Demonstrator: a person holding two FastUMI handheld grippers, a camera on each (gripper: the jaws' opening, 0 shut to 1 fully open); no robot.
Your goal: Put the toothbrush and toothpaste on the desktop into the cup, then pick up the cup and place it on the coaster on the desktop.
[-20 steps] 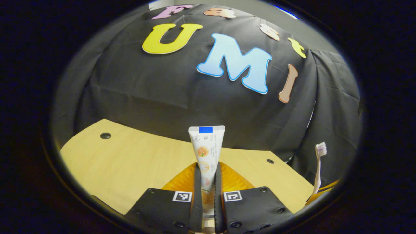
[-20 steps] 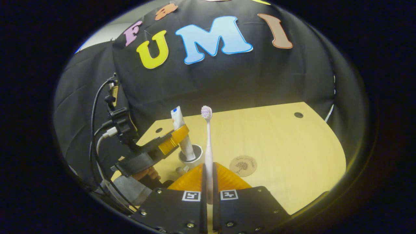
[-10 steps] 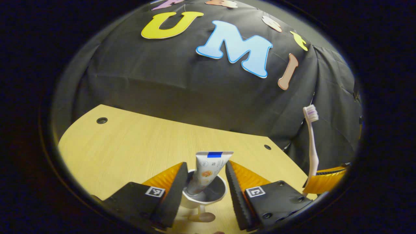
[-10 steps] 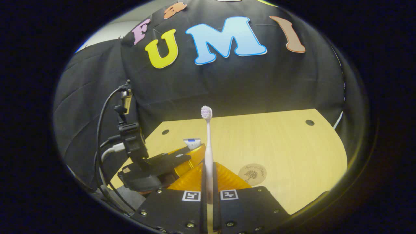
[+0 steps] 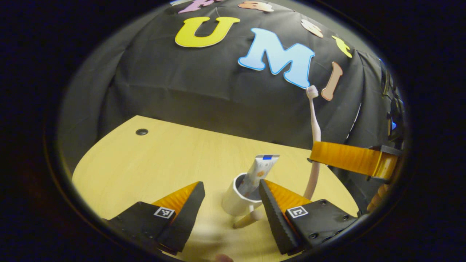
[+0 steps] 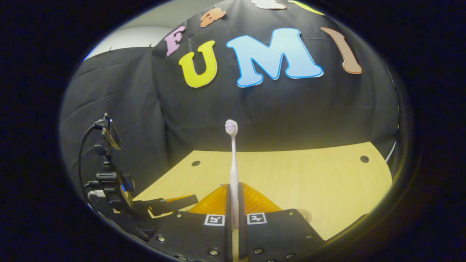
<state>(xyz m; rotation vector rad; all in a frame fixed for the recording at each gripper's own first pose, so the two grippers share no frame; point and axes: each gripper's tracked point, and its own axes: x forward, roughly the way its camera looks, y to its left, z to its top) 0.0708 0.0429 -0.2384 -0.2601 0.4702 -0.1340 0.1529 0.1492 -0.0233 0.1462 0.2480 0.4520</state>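
Left gripper: fingers spread wide, nothing gripped. The white cup is seen on the desk between the fingertips, nearer the 3 o'clock one; the toothpaste stands in it, leaning toward 1 o'clock. Right gripper: clamped on the upright toothbrush, bristles at 12 o'clock. In the left gripper view that toothbrush is held just at 3 o'clock of the cup. Bare desk is seen toward 10 o'clock up to the curved edge.

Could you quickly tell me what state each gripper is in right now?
Left gripper: open, holding nothing; the toothpaste leans in the cup.
Right gripper: shut on the toothbrush, held upright.
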